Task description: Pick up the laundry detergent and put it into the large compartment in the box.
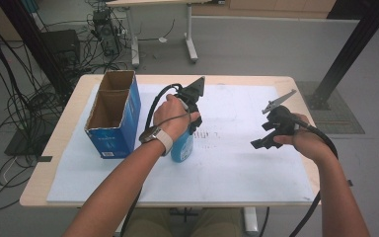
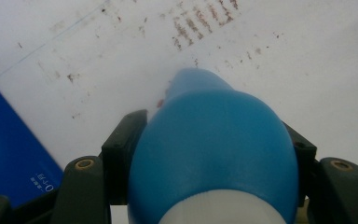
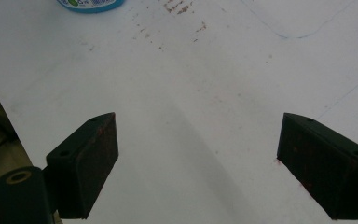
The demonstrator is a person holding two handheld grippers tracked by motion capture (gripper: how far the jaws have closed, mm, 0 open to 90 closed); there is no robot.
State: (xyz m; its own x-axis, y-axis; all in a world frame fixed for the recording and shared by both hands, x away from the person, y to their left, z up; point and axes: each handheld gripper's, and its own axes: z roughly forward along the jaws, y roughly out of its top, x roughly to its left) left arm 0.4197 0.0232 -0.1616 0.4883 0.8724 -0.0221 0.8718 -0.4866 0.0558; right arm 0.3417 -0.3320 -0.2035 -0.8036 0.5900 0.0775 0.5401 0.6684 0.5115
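Note:
A blue plastic bottle (image 1: 182, 148) with a white cap stands upright on the white mat (image 1: 237, 168), left of centre. My left gripper (image 1: 190, 127) comes down on it from above and is shut on its upper body. In the left gripper view the bottle (image 2: 214, 149) sits between the two black pads (image 2: 123, 140), pressed on both sides. My right gripper (image 1: 262, 143) hovers over the right part of the mat, open. In the right gripper view its jaws (image 3: 198, 140) stand wide apart with nothing between them, and the bottle's base (image 3: 91, 4) shows at the top edge.
An open blue cardboard box (image 1: 113, 116) stands upright at the mat's left side, just left of the bottle; its blue wall (image 2: 9, 154) shows in the left gripper view. Brownish smudges (image 1: 209, 134) mark the mat. Cables and table legs lie on the floor beyond.

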